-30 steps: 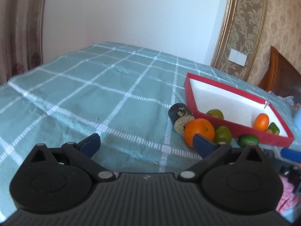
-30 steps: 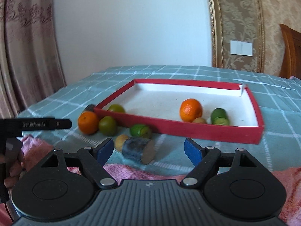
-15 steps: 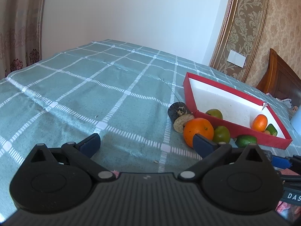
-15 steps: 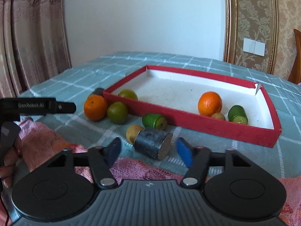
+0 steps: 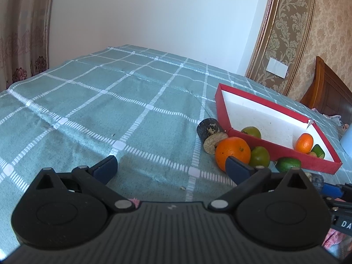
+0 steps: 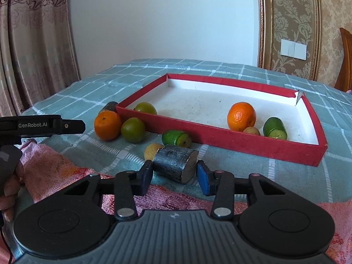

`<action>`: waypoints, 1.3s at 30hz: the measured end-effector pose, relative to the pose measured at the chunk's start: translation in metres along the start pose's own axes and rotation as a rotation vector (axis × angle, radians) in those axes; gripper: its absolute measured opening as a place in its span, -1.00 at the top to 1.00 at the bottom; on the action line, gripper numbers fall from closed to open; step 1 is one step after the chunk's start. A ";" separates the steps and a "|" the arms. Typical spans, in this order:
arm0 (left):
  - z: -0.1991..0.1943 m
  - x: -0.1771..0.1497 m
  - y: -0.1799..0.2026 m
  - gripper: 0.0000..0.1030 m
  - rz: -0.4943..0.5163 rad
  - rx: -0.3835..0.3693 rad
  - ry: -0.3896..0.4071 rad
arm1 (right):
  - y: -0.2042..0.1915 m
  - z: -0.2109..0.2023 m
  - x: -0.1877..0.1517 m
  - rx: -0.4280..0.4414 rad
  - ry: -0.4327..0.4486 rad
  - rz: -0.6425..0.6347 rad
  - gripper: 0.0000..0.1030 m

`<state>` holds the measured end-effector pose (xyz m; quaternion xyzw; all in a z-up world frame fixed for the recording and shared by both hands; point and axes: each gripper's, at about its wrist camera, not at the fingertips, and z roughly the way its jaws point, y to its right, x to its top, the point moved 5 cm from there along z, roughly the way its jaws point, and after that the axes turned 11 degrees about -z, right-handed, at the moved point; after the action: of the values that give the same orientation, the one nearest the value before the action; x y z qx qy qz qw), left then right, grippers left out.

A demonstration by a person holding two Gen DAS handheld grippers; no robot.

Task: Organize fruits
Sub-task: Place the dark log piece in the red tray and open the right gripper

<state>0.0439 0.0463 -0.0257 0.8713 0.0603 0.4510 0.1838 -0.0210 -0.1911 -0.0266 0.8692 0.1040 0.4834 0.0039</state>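
Observation:
My right gripper (image 6: pixel 173 172) is closing on a dark cylinder piece (image 6: pixel 173 165) lying on the cloth; both pads meet its ends. Beside it lie a small yellow fruit (image 6: pixel 153 150), a cut green piece (image 6: pixel 176 137), a green fruit (image 6: pixel 133 129) and an orange (image 6: pixel 107 125). The red tray (image 6: pixel 220 140) holds an orange (image 6: pixel 241 116), a green fruit (image 6: pixel 145 107), a small brown fruit (image 6: pixel 251 130) and a green chunk (image 6: pixel 275 127). My left gripper (image 5: pixel 170 162) hangs open over bare cloth, left of the orange (image 5: pixel 233 151) and a second dark cylinder (image 5: pixel 210 129).
A pink towel (image 6: pixel 55 167) covers the near edge of the checked green tablecloth (image 5: pixel 110 110). The left gripper's body (image 6: pixel 44 126) and a person's hand (image 6: pixel 11 187) show at the left of the right wrist view. Dark wooden furniture (image 5: pixel 325 94) stands behind the tray.
The right gripper's jaws have narrowed from wide apart to the ends of the dark cylinder, and it has come closer to it. The left gripper stays open and still.

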 end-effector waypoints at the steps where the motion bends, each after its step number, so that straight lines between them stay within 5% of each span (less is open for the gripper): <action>1: 0.000 0.000 0.000 -1.00 -0.001 0.000 0.000 | 0.001 -0.002 0.000 -0.002 0.004 0.005 0.18; 10: -0.001 0.000 0.000 -1.00 0.001 0.006 0.003 | 0.031 -0.023 0.029 -0.075 0.109 0.050 0.18; 19: -0.001 -0.001 -0.001 -1.00 -0.006 0.004 0.001 | 0.046 0.020 0.059 -0.103 0.103 0.034 0.17; 24: -0.001 -0.001 -0.002 -1.00 -0.012 -0.001 0.000 | 0.059 0.021 0.051 -0.120 0.116 0.096 -0.25; 30: -0.004 -0.001 0.000 -1.00 0.002 0.020 0.021 | 0.084 -0.026 0.024 -0.208 0.180 0.146 -0.26; 33: -0.011 -0.003 0.010 -1.00 0.048 0.043 0.067 | 0.095 -0.041 0.004 -0.241 0.159 0.161 -0.26; 39: -0.022 -0.020 0.060 -1.00 0.171 -0.036 0.075 | 0.105 -0.038 -0.020 -0.283 0.086 0.216 -0.30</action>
<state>0.0107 -0.0084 -0.0066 0.8525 -0.0153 0.4981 0.1578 -0.0449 -0.3015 -0.0120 0.8446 -0.0590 0.5275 0.0698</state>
